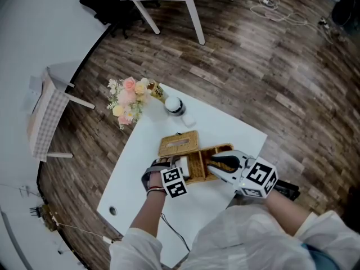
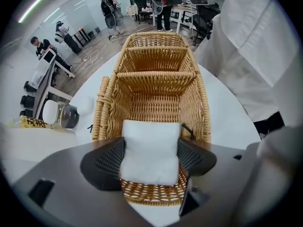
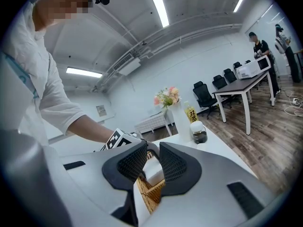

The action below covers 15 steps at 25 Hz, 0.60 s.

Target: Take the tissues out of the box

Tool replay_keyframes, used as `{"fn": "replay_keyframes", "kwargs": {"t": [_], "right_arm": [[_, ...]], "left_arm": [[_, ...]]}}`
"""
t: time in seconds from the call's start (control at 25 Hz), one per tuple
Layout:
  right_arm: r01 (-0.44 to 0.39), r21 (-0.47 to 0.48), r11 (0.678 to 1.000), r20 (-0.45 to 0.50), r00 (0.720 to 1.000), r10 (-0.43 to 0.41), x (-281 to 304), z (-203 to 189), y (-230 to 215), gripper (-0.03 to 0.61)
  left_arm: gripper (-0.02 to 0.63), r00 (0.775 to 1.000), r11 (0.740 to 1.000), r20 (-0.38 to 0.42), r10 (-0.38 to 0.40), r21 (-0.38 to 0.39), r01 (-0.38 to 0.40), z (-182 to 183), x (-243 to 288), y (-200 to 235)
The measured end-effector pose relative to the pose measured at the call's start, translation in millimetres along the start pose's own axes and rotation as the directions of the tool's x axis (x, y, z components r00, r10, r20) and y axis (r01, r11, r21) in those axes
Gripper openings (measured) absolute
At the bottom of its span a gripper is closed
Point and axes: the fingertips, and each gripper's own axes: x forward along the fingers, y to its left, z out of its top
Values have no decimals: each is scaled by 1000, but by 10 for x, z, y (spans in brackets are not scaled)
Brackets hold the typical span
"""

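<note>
Wicker box (image 1: 198,163) sits near the middle of the white surface (image 1: 230,129), somewhat toward my near edge. Its slotted lid (image 1: 179,144) is open on the side facing the far corner, and I cannot tell how far it tilts.

My left tongs (image 2: 150,161) are closed on a white tissue pack (image 2: 151,143). Both pads press into its sides, and the pack bulges slightly between them. It is at the box's near end, above the woven floor and about level with the rim. Two cross partitions divide the box beyond it.

My right tongs (image 3: 150,163) are at the opposite end of the box, drawn to a narrow gap with the wicker rim between the lower jaw tips.

A flower bunch (image 1: 128,101), a yellow-labelled bottle (image 1: 157,90) and a dark jar with a white cap (image 1: 174,106) stand at the far corner, apart from the box.
</note>
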Motion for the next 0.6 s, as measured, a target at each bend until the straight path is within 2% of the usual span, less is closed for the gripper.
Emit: {"fn": "replay_keyframes", "kwargs": {"t": [0.44, 0.6], "right_arm": [[25, 7, 1000, 18, 1000, -25, -29, 23, -19, 84], [37, 5, 999, 25, 999, -37, -64, 42, -35, 84]], "left_arm": [[341, 1000, 1000, 25, -10, -16, 10, 0, 29, 12], [302, 996, 993, 93, 0, -117, 11, 23, 1, 40]]}}
